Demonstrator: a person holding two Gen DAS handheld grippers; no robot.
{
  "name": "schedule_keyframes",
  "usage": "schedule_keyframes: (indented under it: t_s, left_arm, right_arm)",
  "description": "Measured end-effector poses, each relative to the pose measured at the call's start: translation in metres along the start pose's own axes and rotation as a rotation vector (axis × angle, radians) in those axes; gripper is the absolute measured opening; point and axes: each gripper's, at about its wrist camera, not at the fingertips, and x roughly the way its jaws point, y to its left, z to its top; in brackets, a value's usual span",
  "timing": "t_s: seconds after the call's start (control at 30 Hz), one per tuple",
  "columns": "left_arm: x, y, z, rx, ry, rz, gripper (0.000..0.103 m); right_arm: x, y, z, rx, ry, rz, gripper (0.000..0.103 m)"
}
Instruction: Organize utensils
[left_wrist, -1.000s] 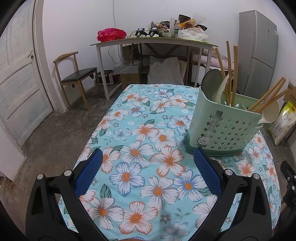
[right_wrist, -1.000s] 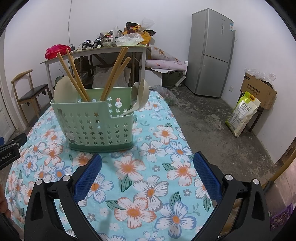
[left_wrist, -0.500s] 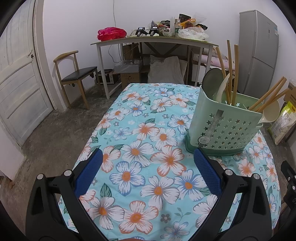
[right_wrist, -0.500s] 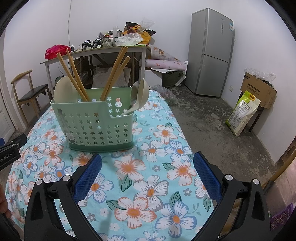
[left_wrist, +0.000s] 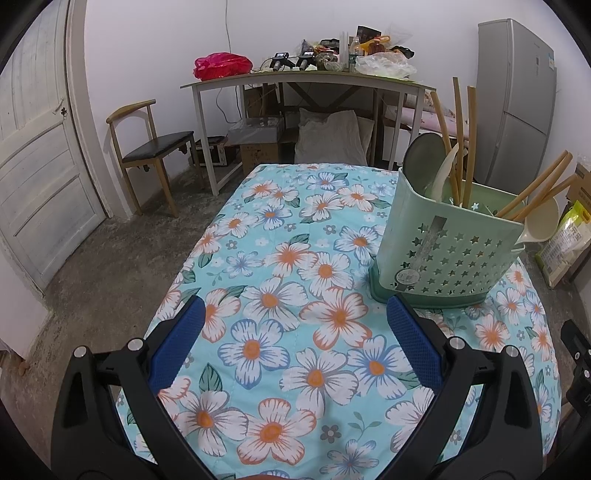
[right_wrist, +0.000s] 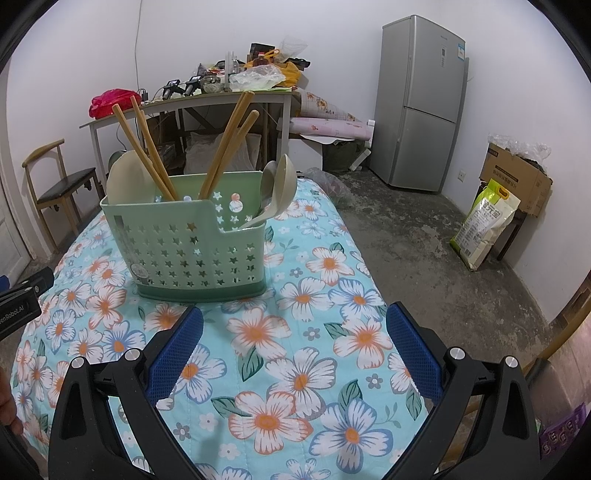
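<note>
Both grippers hover wide apart in the jaws and hold nothing: the left gripper shows only flowered tablecloth between its blue pads, and the right gripper likewise has bare cloth between its own. Ahead of the right gripper and slightly to its left stands the green star-punched utensil caddy; from the left gripper it sits ahead and off to the right, just beyond the right fingertip. Every utensil in view is already inside it. Two pairs of wooden chopsticks lean outward from the taller back section, handles up, because the compartments are deep and narrow enough to prop them. A broad beige rice paddle stands at the caddy's far-left end as the right gripper sees it, and two beige soup spoons rest bowl-up in the lower front pocket at the right end, their bowls hanging over the rim. No loose utensil lies on the cloth within either view, so the sorting looks finished or nearly so. Judging by the open jaws and the stand-off position, the grippers are placed to leave the caddy undisturbed.
</note>
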Motion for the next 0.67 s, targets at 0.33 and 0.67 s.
schedule_keyframes:
  t_s: [0.33,0.67]
  left_arm:
    - [0.0,0.0,-0.0001,-0.001,0.001,0.0,0.095]
    - [-0.0002,-0.0012,-0.002,0.002,0.006,-0.003,0.095]
  right_arm:
    - [-0.0002,-0.0005,0.0001,0.002,0.001,0.0,0.096]
    - [-0.0002,-0.0009,0.0,0.003,0.001,0.001,0.096]
